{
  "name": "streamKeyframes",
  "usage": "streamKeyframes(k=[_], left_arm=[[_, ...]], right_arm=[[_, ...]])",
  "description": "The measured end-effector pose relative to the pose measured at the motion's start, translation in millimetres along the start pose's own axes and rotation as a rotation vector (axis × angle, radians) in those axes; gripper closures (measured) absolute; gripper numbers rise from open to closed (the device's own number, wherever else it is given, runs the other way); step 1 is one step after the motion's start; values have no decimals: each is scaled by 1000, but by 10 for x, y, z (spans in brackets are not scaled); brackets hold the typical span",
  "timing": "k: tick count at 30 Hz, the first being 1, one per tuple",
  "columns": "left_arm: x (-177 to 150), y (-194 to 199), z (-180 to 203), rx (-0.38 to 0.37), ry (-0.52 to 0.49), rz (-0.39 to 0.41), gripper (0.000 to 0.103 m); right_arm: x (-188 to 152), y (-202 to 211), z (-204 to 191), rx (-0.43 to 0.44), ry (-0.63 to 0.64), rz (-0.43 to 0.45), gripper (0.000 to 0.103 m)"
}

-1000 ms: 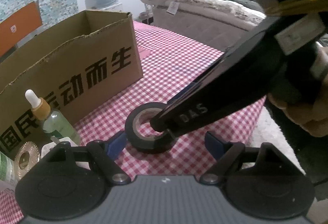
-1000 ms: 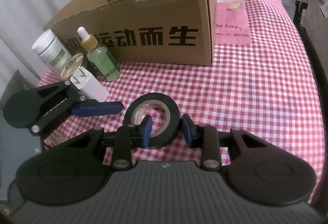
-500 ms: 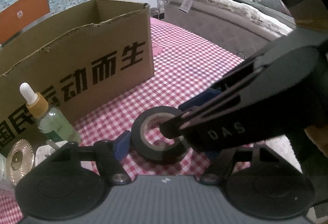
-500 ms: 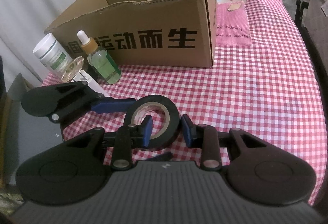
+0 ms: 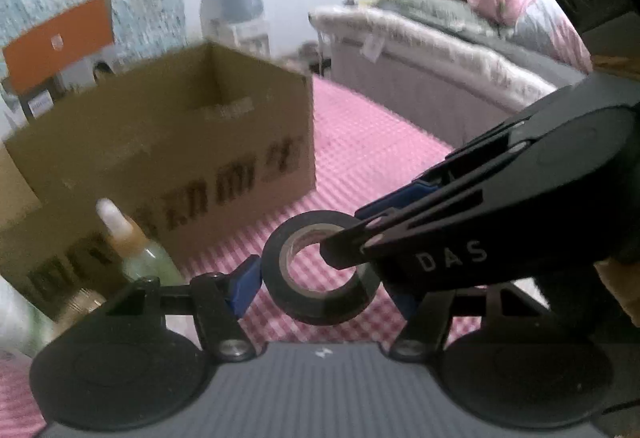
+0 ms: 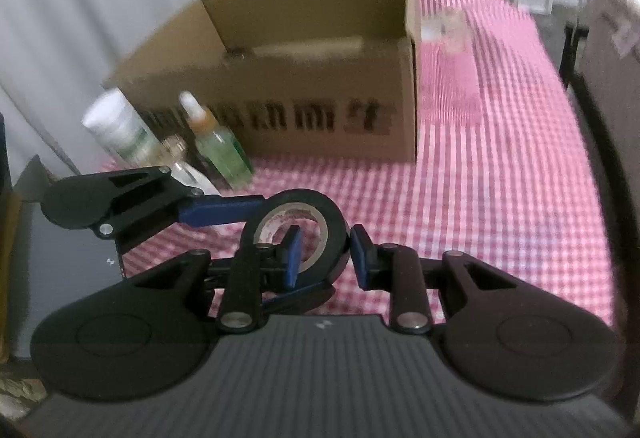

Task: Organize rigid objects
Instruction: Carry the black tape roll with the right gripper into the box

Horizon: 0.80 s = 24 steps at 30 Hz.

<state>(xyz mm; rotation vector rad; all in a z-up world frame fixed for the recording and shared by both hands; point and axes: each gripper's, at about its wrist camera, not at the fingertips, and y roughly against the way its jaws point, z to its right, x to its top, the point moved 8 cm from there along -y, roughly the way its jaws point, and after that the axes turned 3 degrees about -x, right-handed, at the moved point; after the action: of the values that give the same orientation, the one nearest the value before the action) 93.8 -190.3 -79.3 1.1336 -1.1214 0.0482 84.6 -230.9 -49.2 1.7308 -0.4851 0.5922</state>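
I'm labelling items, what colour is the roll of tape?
Black, with a pale inner core; the roll of tape shows best in the right wrist view.

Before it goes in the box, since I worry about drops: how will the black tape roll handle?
The black tape roll looks stiff and light. Its smooth round rim could slip or roll away if released on the checked tablecloth.

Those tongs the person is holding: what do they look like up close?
Both look alike: the left tongs and right tongs have matte black arms on round black discs, silver pivot screws, blue pads on the fingers and a ribbed grey body. One arm reads "DAS" in pale letters.
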Motion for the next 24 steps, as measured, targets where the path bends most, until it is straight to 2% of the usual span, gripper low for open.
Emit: streamKeyframes(k=[3,7,10,13,16,19,24], left_arm=[[188,252,-89,23,7,67,36],[480,556,-303,104,-5,144,35],[670,679,-521,145,3,161,35],[839,718,-772,173,22,155,35],[1017,650,-1067,191,36,117,35],[1147,452,-1353,189,61,49,35],[1258,-73,-1828,143,114,-122,35]], right_arm=[[183,221,-117,-3,22,66,78],[525,474,-326,41,49,145,78],[822,585,-491,67,88,204,78],[1145,553,-606,105,102,221,78],[1467,387,-662,140,100,201,78],[1789,104,-660,176,71,145,78],[2227,-615,-537,216,-27,-16,78]])
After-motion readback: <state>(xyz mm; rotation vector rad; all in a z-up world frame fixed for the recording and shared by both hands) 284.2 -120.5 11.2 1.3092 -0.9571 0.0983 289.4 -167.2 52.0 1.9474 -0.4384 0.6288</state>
